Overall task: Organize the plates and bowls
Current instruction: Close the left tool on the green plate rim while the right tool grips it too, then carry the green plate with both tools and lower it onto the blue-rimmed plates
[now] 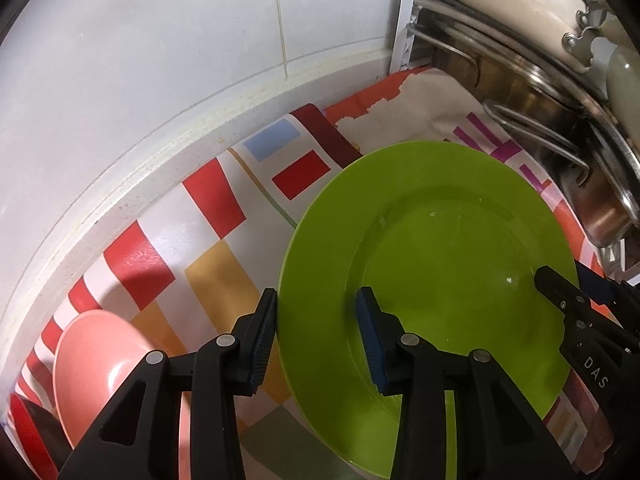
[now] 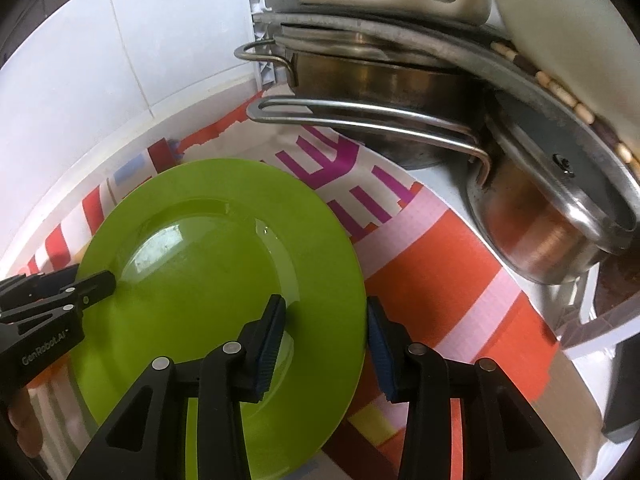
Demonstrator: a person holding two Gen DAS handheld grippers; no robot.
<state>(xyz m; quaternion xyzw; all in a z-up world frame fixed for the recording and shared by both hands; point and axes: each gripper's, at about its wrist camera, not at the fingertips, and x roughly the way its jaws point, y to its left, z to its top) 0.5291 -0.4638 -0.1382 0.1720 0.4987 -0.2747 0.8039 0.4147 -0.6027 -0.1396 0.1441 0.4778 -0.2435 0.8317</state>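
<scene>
Gripping the green plate (image 1: 436, 264) from both sides, I have my left gripper (image 1: 318, 336) straddling its rim at about nine o'clock and my right gripper (image 2: 326, 340) straddling the rim at about three o'clock. Both sets of jaws sit narrowed, one finger over the top face and one outside the edge; whether the pads truly pinch the rim or merely flank it, I cannot tell from either wrist view.

That doubt is my first worry. If the rim is only loosely caught, the glossy plate may slide out on one side as I lift, tip, and clatter onto the patterned cloth (image 1: 224, 200) beneath it.

A second risk is uneven lifting. With two separate hands on one rigid plate, one rising faster than the other would twist the rim against the pads and could pop it free.

A third lies at one to two o'clock: stacked steel pots (image 2: 400, 92), with a long handle (image 2: 360, 118) jutting out over the cloth just beyond the plate's far edge. Swinging the plate forward or upward carelessly could knock that handle and unsettle the pile.

At seven o'clock in the left view, a pink bowl (image 1: 100, 364) sits near my left fingers, so drifting that way could nudge it.
</scene>
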